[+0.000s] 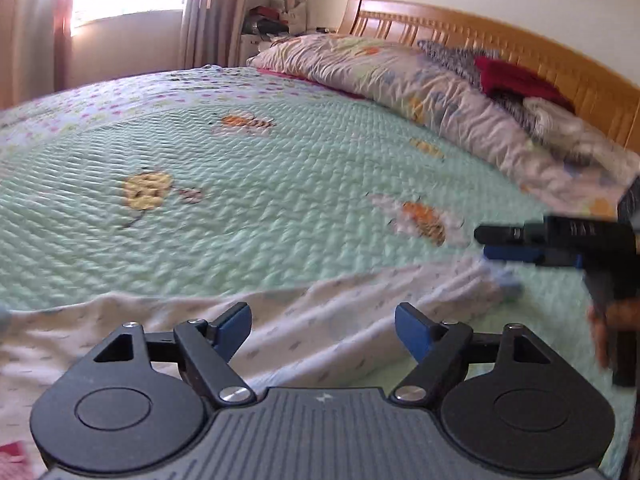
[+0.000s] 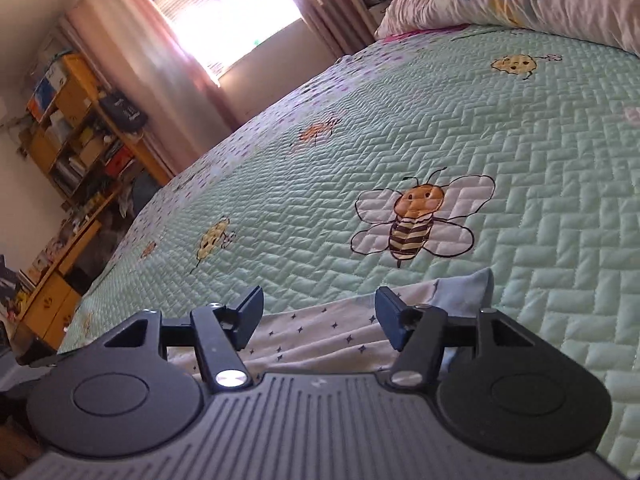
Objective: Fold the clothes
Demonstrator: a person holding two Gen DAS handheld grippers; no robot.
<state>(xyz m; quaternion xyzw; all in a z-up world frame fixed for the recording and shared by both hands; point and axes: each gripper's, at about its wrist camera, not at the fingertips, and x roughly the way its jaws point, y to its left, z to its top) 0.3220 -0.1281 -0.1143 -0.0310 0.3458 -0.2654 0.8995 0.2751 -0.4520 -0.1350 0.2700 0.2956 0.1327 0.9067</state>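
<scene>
Both grippers parted, empty, above white star-print garment (image 2: 320,332) on green quilt (image 2: 400,128).
Left gripper (image 1: 323,326) lower centre, spread wide; right gripper (image 2: 320,316) lower centre, moderately spread; shelf unit (image 2: 76,128) at left crammed with boxes.

The bed (image 1: 248,208) is spread with a mint-green quilted coverlet (image 2: 520,240) stitched with bees and small yellow faces, its far border white with coloured dots. Directly on it, just under and ahead of the left jaws, lies a white garment (image 1: 320,320) printed with small dark stars, rumpled and stretched across the near edge; its pale blue end (image 2: 464,284) lies just beyond the right jaws, short of the largest bee. Far beyond both jaws a floral duvet (image 1: 420,84) is bunched along the wooden headboard (image 1: 500,36), with dark red and grey clothes (image 1: 516,80) heaped against it.
</scene>
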